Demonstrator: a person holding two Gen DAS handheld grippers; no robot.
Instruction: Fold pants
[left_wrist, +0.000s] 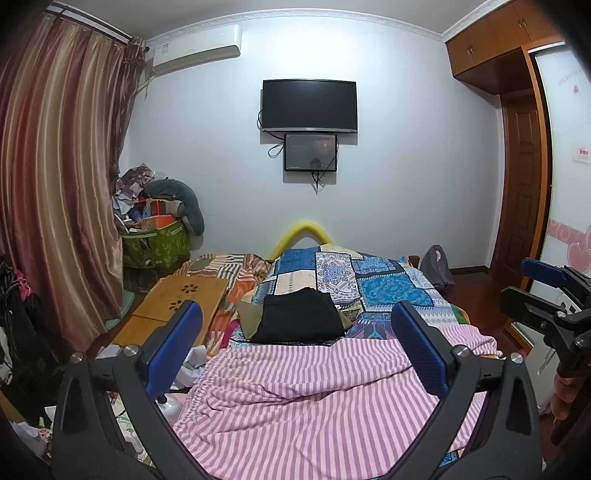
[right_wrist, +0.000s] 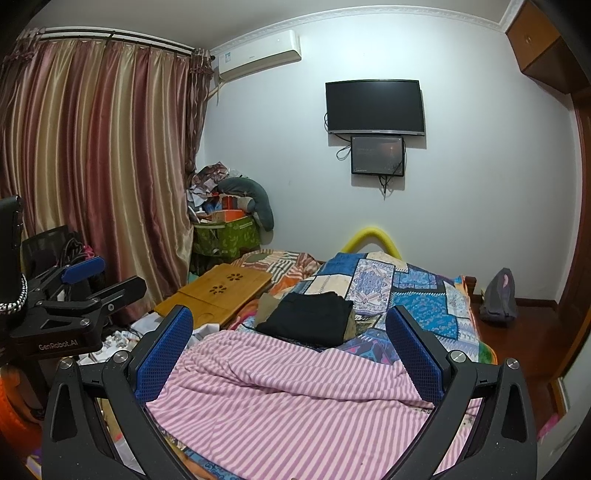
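Pink-and-white striped pants (left_wrist: 317, 398) lie spread on the near end of the bed, also in the right wrist view (right_wrist: 295, 398). Behind them is a stack of folded clothes, black on top (left_wrist: 301, 319) (right_wrist: 310, 317), over a khaki piece. My left gripper (left_wrist: 295, 332) is open and empty, held above the striped pants. My right gripper (right_wrist: 290, 334) is open and empty, also above them. The right gripper shows at the right edge of the left wrist view (left_wrist: 546, 295); the left gripper shows at the left of the right wrist view (right_wrist: 74, 295).
The bed has a blue patchwork cover (left_wrist: 384, 284). A wooden lap table (left_wrist: 173, 306) lies on its left side. A cluttered green box (left_wrist: 157, 240) and striped curtains (left_wrist: 62, 166) stand at left. A TV (left_wrist: 309, 105) hangs on the far wall; a grey backpack (right_wrist: 498, 295) sits on the floor.
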